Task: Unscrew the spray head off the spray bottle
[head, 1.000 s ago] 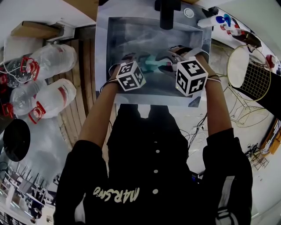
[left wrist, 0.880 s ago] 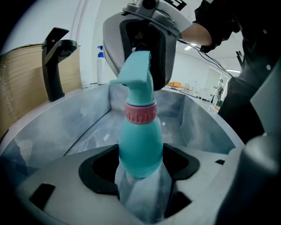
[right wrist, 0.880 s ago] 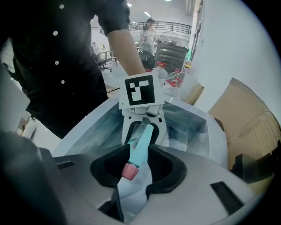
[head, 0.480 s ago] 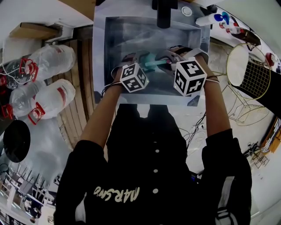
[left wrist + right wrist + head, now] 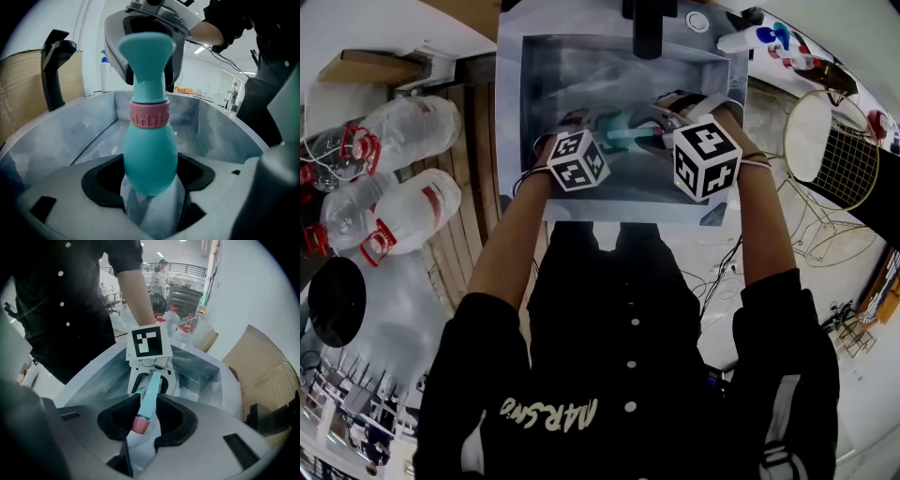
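Now we have the spray bottle (image 5: 150, 159) slung level between our two grippers, over the sink (image 5: 581, 66). The left gripper (image 5: 152, 206) stands nearly as wide as it goes. That width is filled by the bottle's fat teal body, seated between its pale pads, so we read it as a firm hold and not empty jaws. Straight out from those jaws comes the pink collar (image 5: 149, 114), then the spray head (image 5: 146, 51), whose flared end reaches into the right gripper (image 5: 140, 446). That one is set narrow around the head and its jaws are opening at this moment, though the pads seem to lie on the head yet.

Against the second before, little has moved. Both marker cubes sit almost where they were, a touch farther out over the sink, and the left jaws have widened a little on the body. The collar looks snug against the bottle's shoulder, with no gap that we can see, so we judge the head not yet off. The loosening right grip suggests to us a reset for another twist. Meanwhile the left must keep the body from turning along with it.
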{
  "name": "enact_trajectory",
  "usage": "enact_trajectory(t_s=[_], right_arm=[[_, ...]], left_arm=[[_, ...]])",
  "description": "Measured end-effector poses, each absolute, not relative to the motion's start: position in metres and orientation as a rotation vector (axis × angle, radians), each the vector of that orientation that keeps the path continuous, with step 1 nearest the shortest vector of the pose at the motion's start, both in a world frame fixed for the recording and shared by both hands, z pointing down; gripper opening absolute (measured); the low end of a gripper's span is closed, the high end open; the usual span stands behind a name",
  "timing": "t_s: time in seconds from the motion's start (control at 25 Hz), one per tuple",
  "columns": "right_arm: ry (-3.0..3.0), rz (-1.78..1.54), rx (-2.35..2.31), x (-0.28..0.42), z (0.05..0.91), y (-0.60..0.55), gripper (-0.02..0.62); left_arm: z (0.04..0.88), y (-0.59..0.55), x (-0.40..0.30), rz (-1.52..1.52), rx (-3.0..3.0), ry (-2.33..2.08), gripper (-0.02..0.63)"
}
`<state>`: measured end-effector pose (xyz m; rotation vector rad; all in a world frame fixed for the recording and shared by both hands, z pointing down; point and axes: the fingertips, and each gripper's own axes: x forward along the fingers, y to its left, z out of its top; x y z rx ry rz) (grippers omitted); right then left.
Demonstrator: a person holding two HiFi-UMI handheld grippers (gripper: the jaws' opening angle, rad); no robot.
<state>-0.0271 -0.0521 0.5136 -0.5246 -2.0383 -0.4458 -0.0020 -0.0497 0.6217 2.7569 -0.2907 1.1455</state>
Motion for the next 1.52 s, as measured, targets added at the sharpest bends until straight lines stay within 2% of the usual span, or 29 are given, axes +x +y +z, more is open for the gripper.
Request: enact_trajectory(t_s=[0.12, 0.16, 0.36, 0.4, 0.56, 0.64, 0.76, 1.0, 1.12, 1.32, 1.44, 1.52], right_arm=[[-2.023, -0.471, -0.564, -0.025, 0.514, -0.053, 0.117], [-2.012, -0.487, -0.581, -0.024, 0.514, -0.054, 0.085], [-1.996, -0.485, -0.585, -0.025, 0.516, -0.058, 0.086], [-2.006, -0.470, -0.549, -0.026, 0.516, -0.060, 0.096], [-2.108, -0.311, -0.340, -0.021, 0.506, -0.068, 0.221], [-2.191, -0.212, -0.174, -0.014, 0.495, -0.074, 0.260], [-2.314, -0.023, 0.116, 0.003, 0.478, -0.080, 0.287], [-2.451, 0.579, 0.606, -0.004, 0.461, -0.063, 0.294], [-2.378, 0.904, 0.908, -0.009, 0.464, -0.065, 0.342], [-2.146, 0.946, 1.189, -0.016, 0.490, -0.064, 0.341], [-2.070, 0.892, 1.267, -0.015, 0.501, -0.068, 0.252], [-2.078, 0.829, 1.259, -0.017, 0.501, -0.069, 0.242]], left_arm=[[0.621, -0.048, -0.001, 1.171, 2.776, -0.232, 0.356], [0.620, -0.047, 0.000, 1.183, 2.786, -0.207, 0.356], [0.621, -0.045, 0.000, 1.182, 2.778, -0.192, 0.357], [0.621, -0.045, 0.000, 1.182, 2.776, -0.194, 0.357], [0.621, -0.045, 0.001, 1.181, 2.781, -0.195, 0.357], [0.621, -0.045, 0.001, 1.180, 2.782, -0.199, 0.357], [0.621, -0.044, 0.002, 1.172, 2.788, -0.195, 0.357], [0.621, -0.045, 0.001, 1.162, 2.796, -0.197, 0.357], [0.620, -0.045, 0.002, 1.161, 2.796, -0.202, 0.357], [0.620, -0.045, 0.004, 1.161, 2.798, -0.202, 0.358], [0.620, -0.045, 0.003, 1.158, 2.797, -0.206, 0.357], [0.620, -0.046, 0.003, 1.152, 2.793, -0.210, 0.357]])
